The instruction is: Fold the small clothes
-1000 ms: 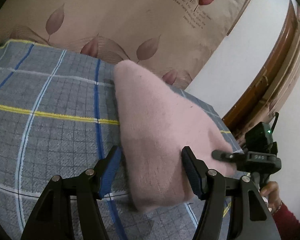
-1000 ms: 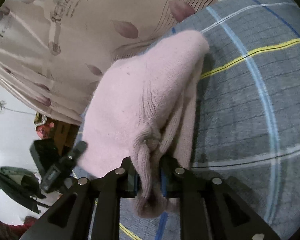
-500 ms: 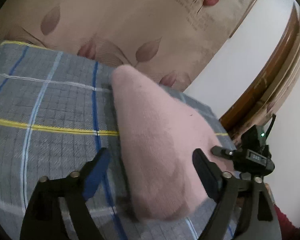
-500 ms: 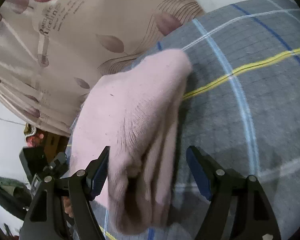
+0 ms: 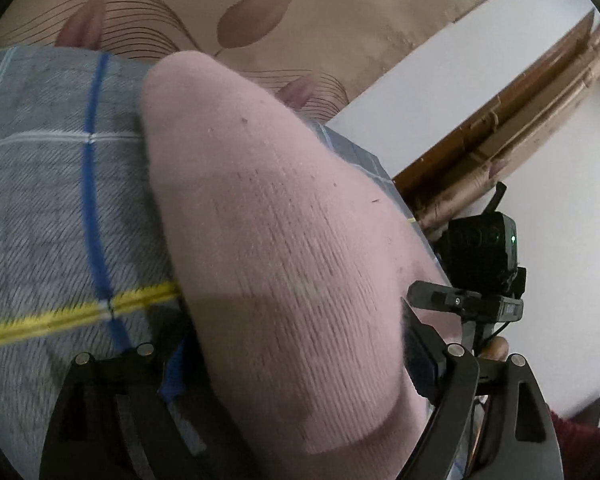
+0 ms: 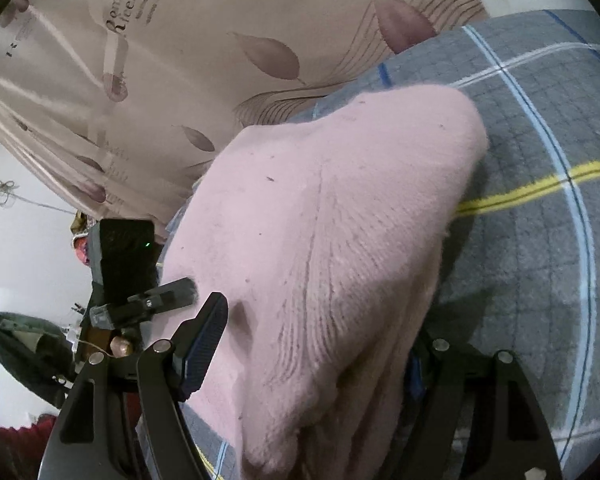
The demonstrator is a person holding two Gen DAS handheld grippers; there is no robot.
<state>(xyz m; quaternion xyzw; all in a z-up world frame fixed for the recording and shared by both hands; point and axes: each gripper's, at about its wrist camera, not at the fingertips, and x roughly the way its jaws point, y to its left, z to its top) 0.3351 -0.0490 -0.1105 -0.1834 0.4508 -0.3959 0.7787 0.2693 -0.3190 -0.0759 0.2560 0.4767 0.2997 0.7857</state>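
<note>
Both the left claw [image 5: 292, 364] and right claw [image 6: 316, 352] are gaping wide around the folded pink sweater [image 6: 324, 240] lying on the plaid bed [image 6: 540, 240], risking snagging and undoing its layers.

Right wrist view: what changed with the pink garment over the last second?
The right gripper, clamped on a bunched edge of the pink knitted garment a second ago, has let go; its jaws now stand wide on either side. Both cameras have closed in on the garment. The left gripper stays open, straddling it. The garment remains folded on the grey plaid cloth.
</note>
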